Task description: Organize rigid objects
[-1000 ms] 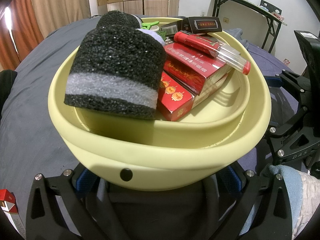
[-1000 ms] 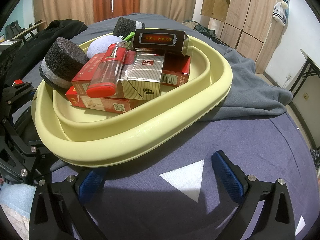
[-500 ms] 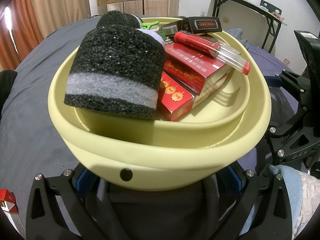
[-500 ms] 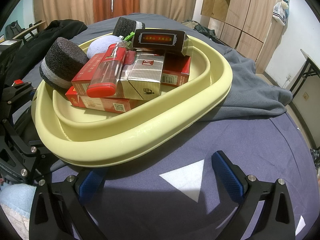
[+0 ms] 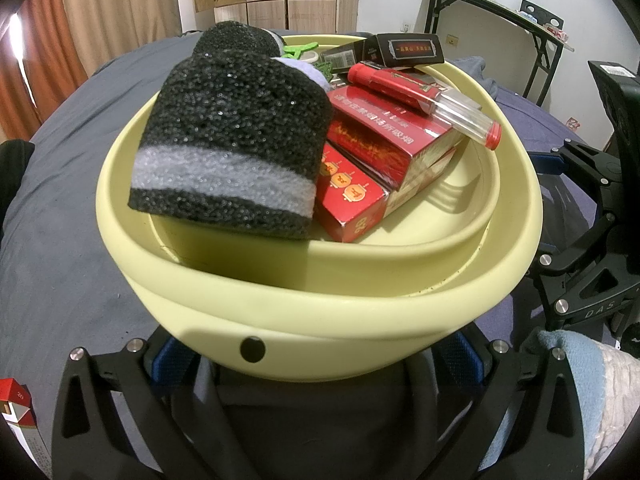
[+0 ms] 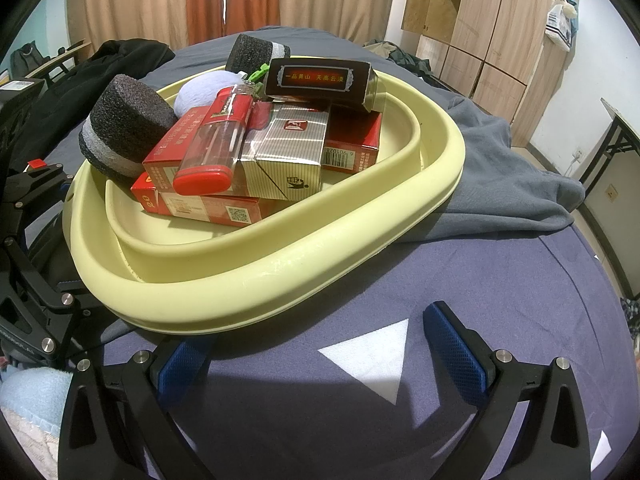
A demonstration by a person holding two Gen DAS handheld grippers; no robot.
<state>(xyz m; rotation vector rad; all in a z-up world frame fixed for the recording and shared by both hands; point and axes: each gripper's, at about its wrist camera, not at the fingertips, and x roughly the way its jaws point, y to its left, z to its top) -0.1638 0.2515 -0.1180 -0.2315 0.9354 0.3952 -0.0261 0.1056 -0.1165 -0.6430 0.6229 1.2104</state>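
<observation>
A pale yellow basin [image 5: 320, 316] sits on the bed, with a smaller yellow tray [image 6: 280, 236] nested inside. It holds a black foam cylinder with a grey band [image 5: 228, 140], red cigarette boxes [image 5: 384, 136], a red and clear lighter [image 6: 212, 140], a silver pack [image 6: 288, 148], a dark box [image 6: 320, 80], a lilac ball [image 6: 204, 88] and a second foam cylinder [image 6: 252, 50]. My left gripper [image 5: 316, 360] is open, its blue pads [image 5: 168, 360] tucked under the basin's near rim. My right gripper [image 6: 320, 354] is open beside the basin, over the sheet.
A red and white cigarette pack [image 5: 16, 408] lies on the bed at the lower left of the left wrist view. A grey blanket [image 6: 512, 168] is bunched behind the basin, and black clothing [image 6: 120, 64] lies beyond it. A light blue sleeve [image 5: 576, 364] shows near the right gripper.
</observation>
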